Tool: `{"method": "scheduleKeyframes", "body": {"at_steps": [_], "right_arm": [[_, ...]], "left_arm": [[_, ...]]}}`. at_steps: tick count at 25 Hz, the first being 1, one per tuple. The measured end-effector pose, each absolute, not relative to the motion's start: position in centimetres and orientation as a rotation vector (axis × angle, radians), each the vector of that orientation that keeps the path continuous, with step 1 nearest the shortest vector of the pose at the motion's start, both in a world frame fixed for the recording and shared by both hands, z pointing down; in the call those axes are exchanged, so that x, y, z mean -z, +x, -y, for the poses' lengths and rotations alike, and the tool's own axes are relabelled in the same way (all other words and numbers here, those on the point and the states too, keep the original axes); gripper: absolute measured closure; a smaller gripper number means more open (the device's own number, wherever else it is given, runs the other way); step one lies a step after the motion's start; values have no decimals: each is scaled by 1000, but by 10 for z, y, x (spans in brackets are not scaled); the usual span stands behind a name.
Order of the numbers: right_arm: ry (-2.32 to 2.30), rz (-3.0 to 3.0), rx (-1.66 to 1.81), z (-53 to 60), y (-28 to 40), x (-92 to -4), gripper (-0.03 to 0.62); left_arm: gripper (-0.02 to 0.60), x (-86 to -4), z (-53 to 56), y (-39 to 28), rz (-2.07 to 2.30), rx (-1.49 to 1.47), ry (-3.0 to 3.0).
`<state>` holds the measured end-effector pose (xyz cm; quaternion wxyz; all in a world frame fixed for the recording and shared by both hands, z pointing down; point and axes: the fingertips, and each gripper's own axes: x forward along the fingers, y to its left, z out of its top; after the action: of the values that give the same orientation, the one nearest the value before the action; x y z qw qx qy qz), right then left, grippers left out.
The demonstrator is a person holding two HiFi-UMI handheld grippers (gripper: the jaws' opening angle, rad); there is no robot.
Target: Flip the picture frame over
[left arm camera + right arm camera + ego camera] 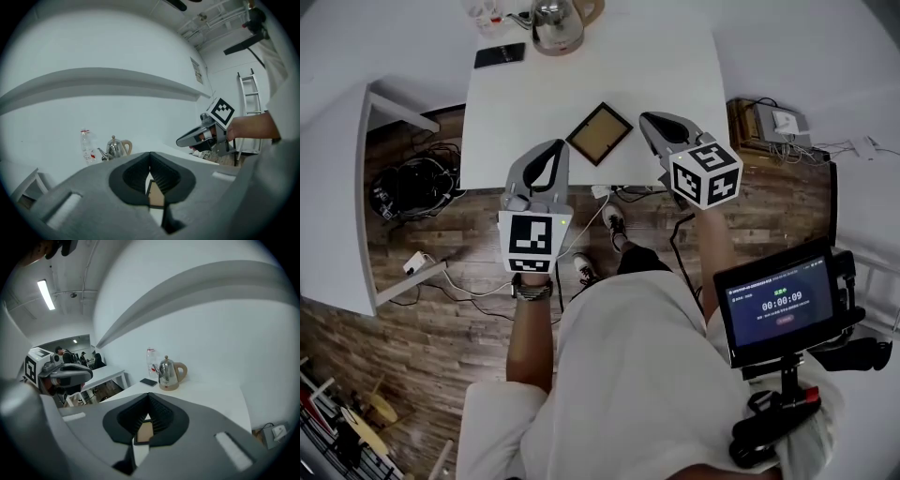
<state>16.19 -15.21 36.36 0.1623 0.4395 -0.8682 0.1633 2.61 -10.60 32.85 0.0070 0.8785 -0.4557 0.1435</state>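
Note:
The picture frame (599, 132) lies flat near the front edge of the white table (516, 103), with a dark rim and a brown panel facing up. My left gripper (551, 147) is held in the air just left of and in front of it, jaws shut and empty. My right gripper (649, 118) hovers close to the frame's right side, also shut with nothing in it. Neither touches the frame. The left gripper view shows a strip of the frame (157, 194) through the jaw hollow, and the right gripper (180, 140) off to the right. In the right gripper view the frame (144, 431) lies below the tips.
A steel kettle (558, 23), a plastic bottle (487, 11) and a black phone (500, 54) stand at the table's far side. Another white table (337, 187) is on the left, cables lie on the wooden floor, and a small screen (783, 305) sits at my right.

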Motion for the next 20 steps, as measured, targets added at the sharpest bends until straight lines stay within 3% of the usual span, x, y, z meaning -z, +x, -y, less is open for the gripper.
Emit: {"method": "scheduleKeyframes", "body": {"at_steps": [20], "right_arm": [[1500, 2564, -87, 177, 151, -230, 591]], "left_arm": [[578, -227, 155, 3, 1519, -324, 2942]]}}
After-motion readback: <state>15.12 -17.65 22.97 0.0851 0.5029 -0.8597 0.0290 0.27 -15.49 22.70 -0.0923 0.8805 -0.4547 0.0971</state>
